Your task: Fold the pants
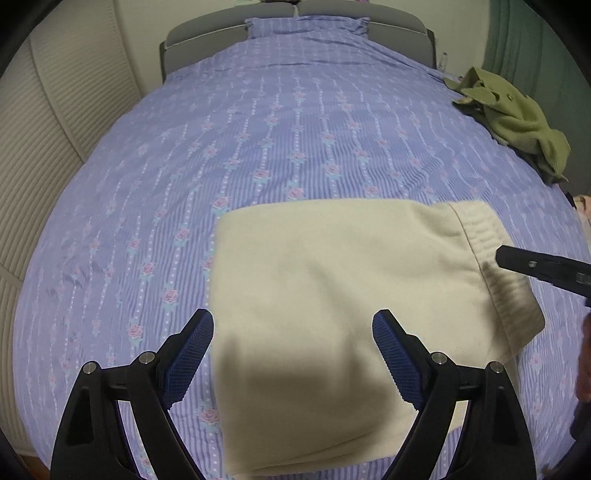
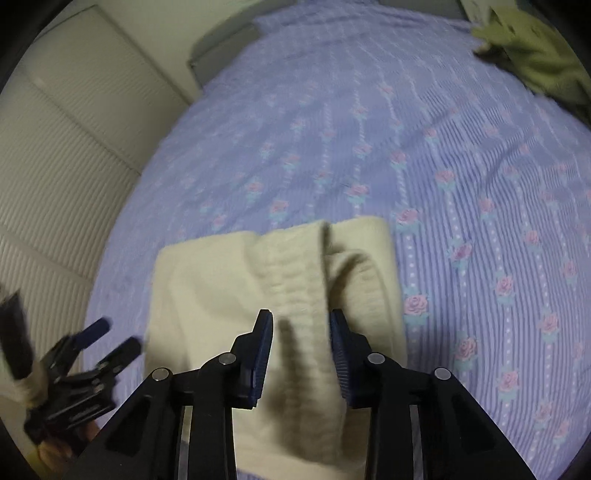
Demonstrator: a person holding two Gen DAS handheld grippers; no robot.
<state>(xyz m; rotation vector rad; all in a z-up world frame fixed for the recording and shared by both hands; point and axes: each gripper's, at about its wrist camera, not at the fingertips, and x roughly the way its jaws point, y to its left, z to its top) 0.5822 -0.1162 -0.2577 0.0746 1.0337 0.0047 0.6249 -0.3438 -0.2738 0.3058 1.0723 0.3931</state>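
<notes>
The cream pants (image 1: pixel 332 295) lie folded into a rough rectangle on the purple flowered bedspread (image 1: pixel 258 140), near the bed's front edge, with the ribbed waistband (image 1: pixel 487 243) at the right end. My left gripper (image 1: pixel 293 328) is open and empty, hovering above the left half of the pants. My right gripper (image 2: pixel 301 332) is open, its jaws either side of the ribbed waistband (image 2: pixel 291 280) just above it. The right gripper's finger shows in the left wrist view (image 1: pixel 535 266). The left gripper also shows at the lower left of the right wrist view (image 2: pixel 110 339).
A crumpled olive-green garment (image 1: pixel 517 122) lies at the bed's far right edge, also in the right wrist view (image 2: pixel 539 59). A pillow (image 1: pixel 306 26) and grey headboard (image 1: pixel 192 40) are at the far end. Ribbed white closet doors (image 1: pixel 44 147) stand left of the bed.
</notes>
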